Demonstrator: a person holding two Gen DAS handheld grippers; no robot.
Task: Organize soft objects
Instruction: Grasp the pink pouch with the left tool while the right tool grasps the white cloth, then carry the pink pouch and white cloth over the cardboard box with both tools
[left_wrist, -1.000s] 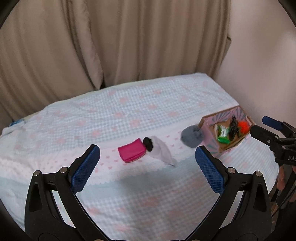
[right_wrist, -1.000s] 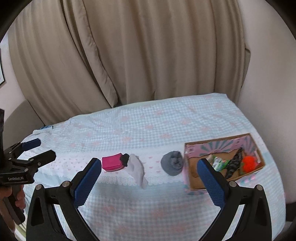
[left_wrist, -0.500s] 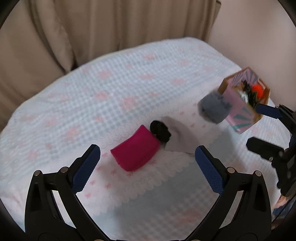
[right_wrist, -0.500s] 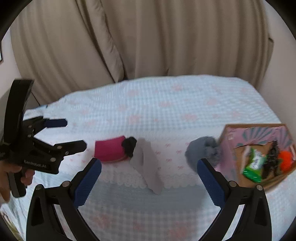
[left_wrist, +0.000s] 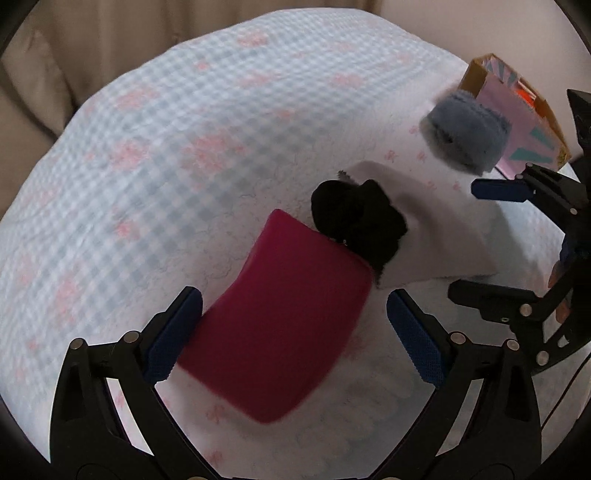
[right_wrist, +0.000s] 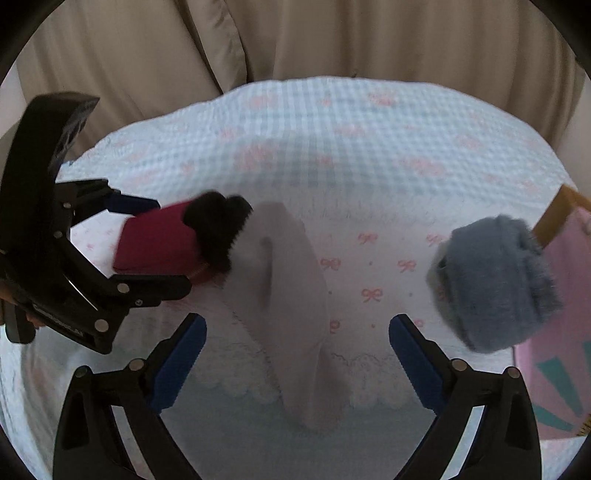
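A magenta pouch (left_wrist: 280, 317) lies on the checked bedspread, and my left gripper (left_wrist: 295, 336) stands open astride it; the right pad is clear of it. A black fuzzy item (left_wrist: 358, 221) rests against the pouch's far end. A pale grey sock (right_wrist: 291, 295) lies flat between the fingers of my right gripper (right_wrist: 299, 365). Its jaws are closing, with the pads still apart from the sock. A rolled blue-grey fuzzy sock (right_wrist: 495, 291) sits to the right, against a pink cardboard box (right_wrist: 554, 332). My left gripper (right_wrist: 147, 247) also shows at the left of the right wrist view.
The bedspread (left_wrist: 184, 147) is pale blue check with pink bows and has a scalloped white band near the front. Beige curtains (right_wrist: 295, 37) hang behind the bed. The box (left_wrist: 517, 110) holds something orange. My right gripper (left_wrist: 491, 243) is close beside the left one.
Both grippers have come down close to the bed. The left now straddles the magenta pouch and the right the pale sock. The right gripper's jaws look slightly narrower.
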